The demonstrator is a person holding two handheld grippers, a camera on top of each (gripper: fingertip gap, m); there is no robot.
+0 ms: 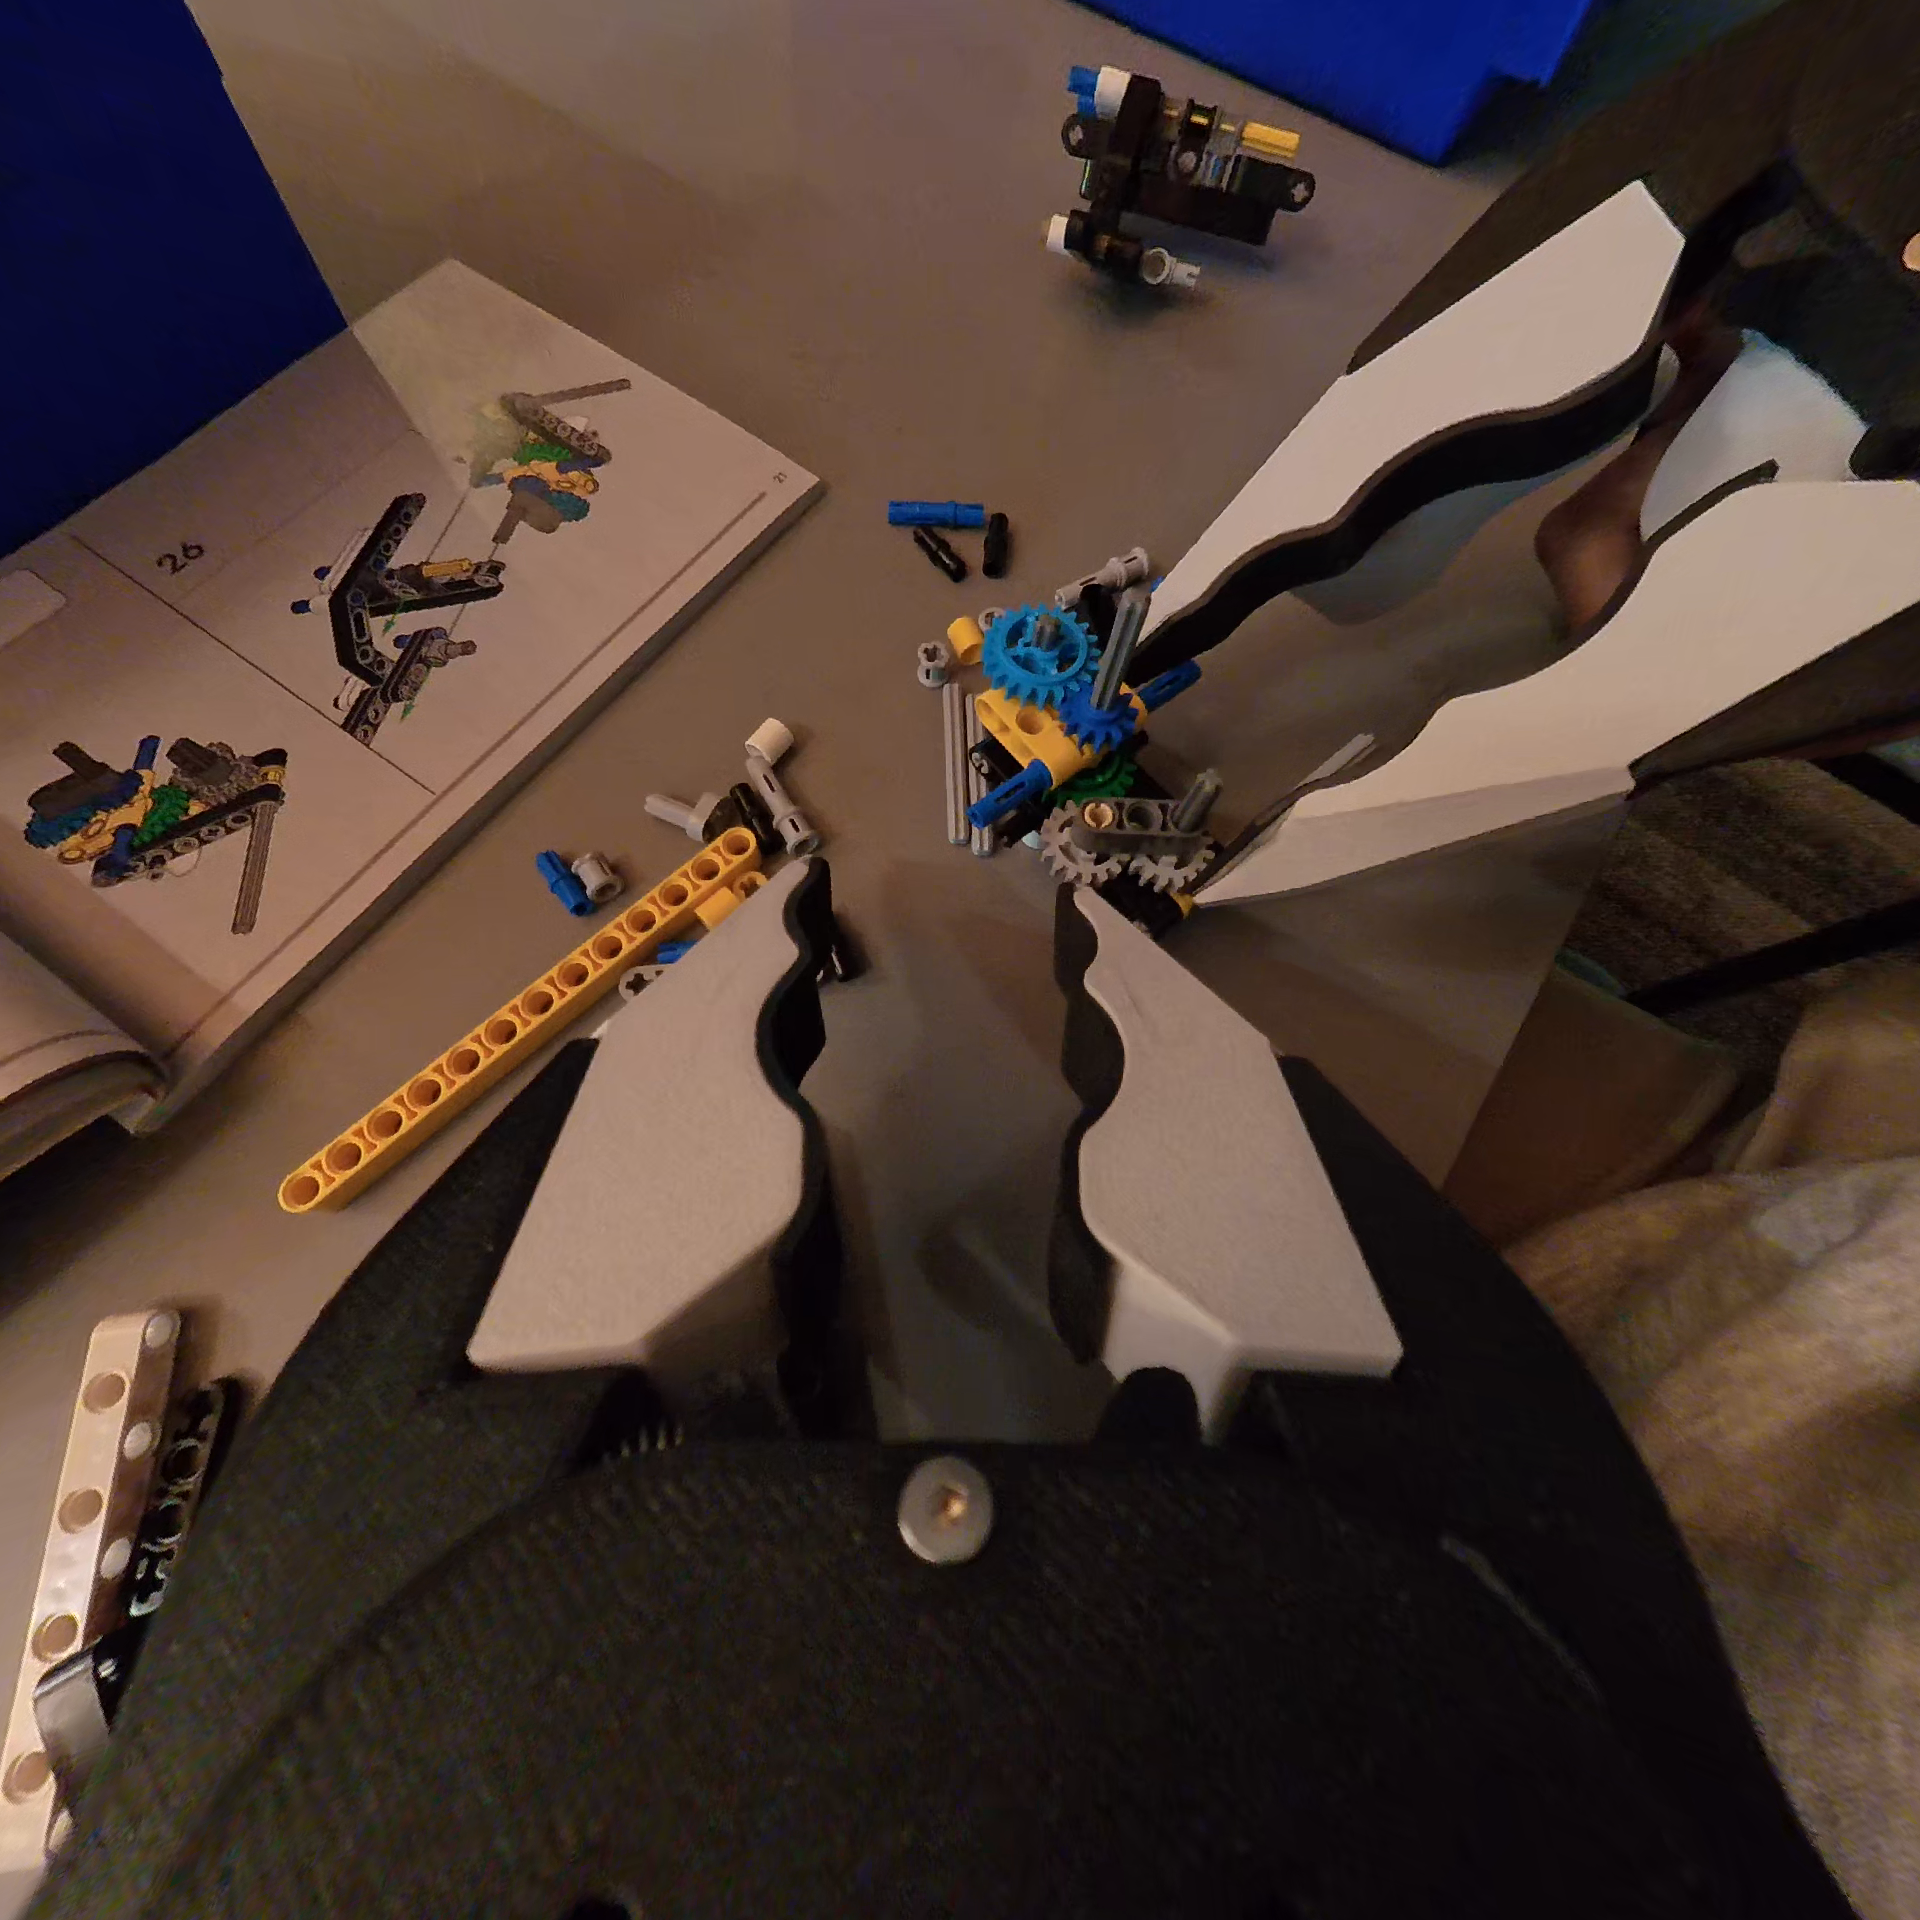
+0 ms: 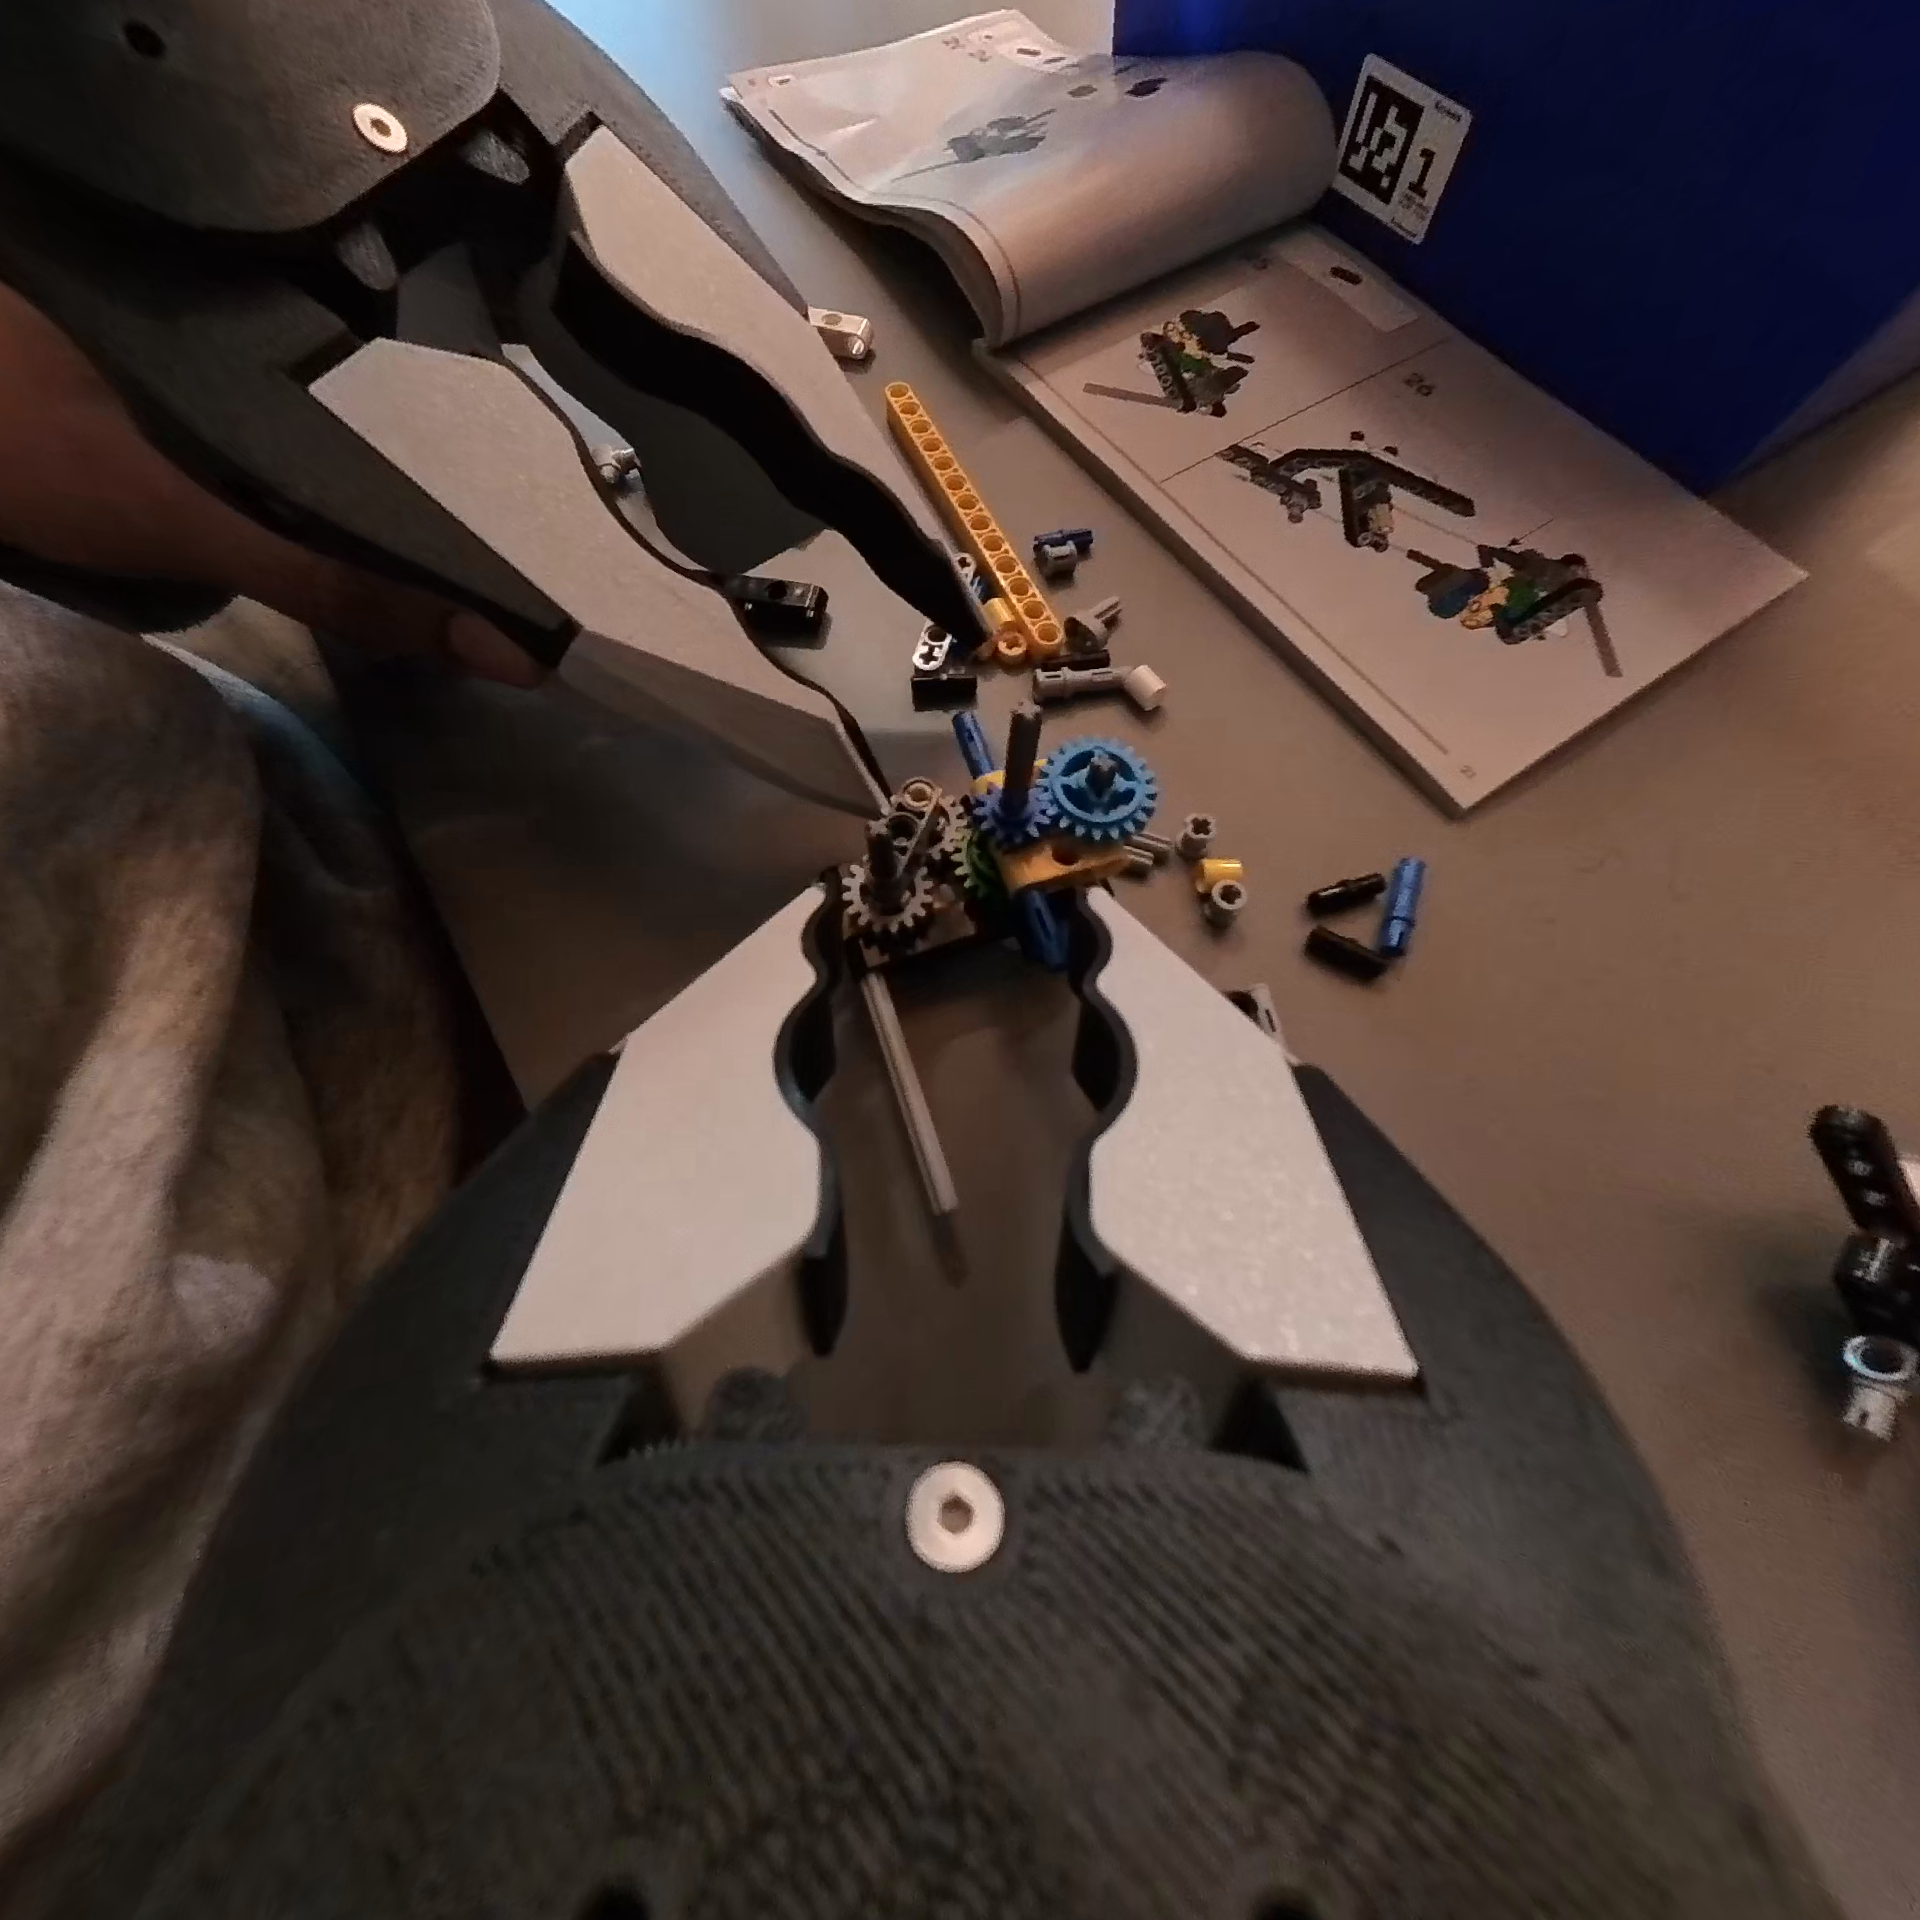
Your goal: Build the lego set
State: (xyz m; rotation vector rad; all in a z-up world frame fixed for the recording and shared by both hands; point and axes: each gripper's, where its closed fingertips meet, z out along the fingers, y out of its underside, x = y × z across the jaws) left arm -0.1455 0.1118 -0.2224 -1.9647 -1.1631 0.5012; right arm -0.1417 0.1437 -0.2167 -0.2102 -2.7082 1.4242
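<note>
A gear assembly (image 2: 997, 842) of blue, grey and green gears on a yellow and black frame sits between my right gripper's (image 2: 961, 914) fingertips, which are shut on it; a grey axle (image 2: 914, 1101) sticks out of it towards the camera. In the left wrist view the assembly (image 1: 1060, 727) is held by the right gripper (image 1: 1174, 764) just ahead and to the right. My left gripper (image 1: 945, 888) is open and empty; one fingertip is next to the grey gears, the other over the end of a long yellow beam (image 1: 520, 1018).
An open instruction booklet (image 1: 364, 623) lies to the left. Loose pins and connectors (image 1: 769, 790) lie by the beam, and blue and black pins (image 1: 940, 530) beyond. A black sub-assembly (image 1: 1174, 166) sits farther back. A white beam (image 1: 94, 1507) lies near left. A blue box (image 2: 1662, 208) stands behind.
</note>
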